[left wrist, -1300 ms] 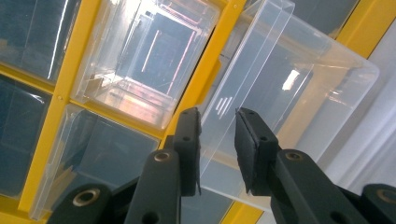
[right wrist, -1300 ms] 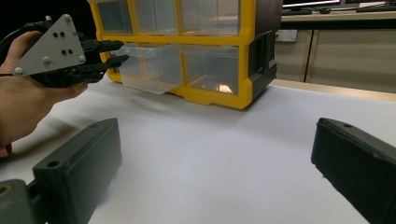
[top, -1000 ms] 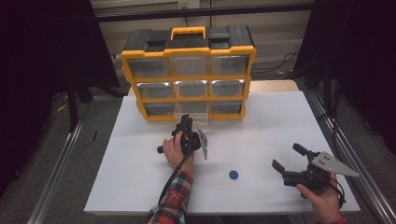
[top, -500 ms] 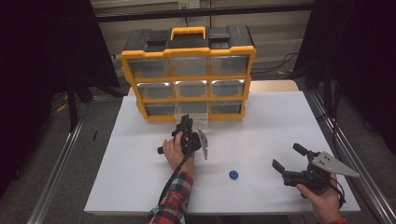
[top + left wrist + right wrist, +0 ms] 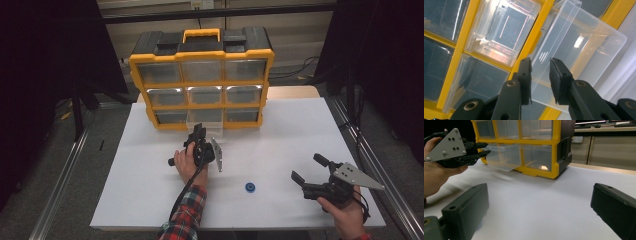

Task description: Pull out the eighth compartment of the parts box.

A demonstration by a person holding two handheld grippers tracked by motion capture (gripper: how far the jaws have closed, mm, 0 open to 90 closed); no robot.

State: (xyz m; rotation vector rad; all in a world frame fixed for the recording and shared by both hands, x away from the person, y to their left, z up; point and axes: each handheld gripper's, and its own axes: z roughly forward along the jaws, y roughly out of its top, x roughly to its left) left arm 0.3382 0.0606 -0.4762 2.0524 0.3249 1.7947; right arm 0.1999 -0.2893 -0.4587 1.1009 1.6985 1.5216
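A yellow organizer (image 5: 200,55) with clear drawers stands at the back of the white table (image 5: 300,125). Its bottom middle drawer (image 5: 204,117) is pulled partly out. My left gripper (image 5: 200,131) reaches to that drawer's front, and in the left gripper view the pads of this gripper (image 5: 541,62) sit on either side of the drawer's (image 5: 584,45) clear front lip, shut on it. The right gripper view shows the left gripper (image 5: 485,148) at the drawer's (image 5: 504,157) top front edge. My right gripper (image 5: 306,166) rests open at the right front of the table, its jaws (image 5: 540,192) wide apart with nothing between them.
A small blue ring (image 5: 250,187) lies on the table between the two hands, nearer the front edge. The organizer's (image 5: 544,150) other drawers are pushed in. Metal rails run along both sides of the table.
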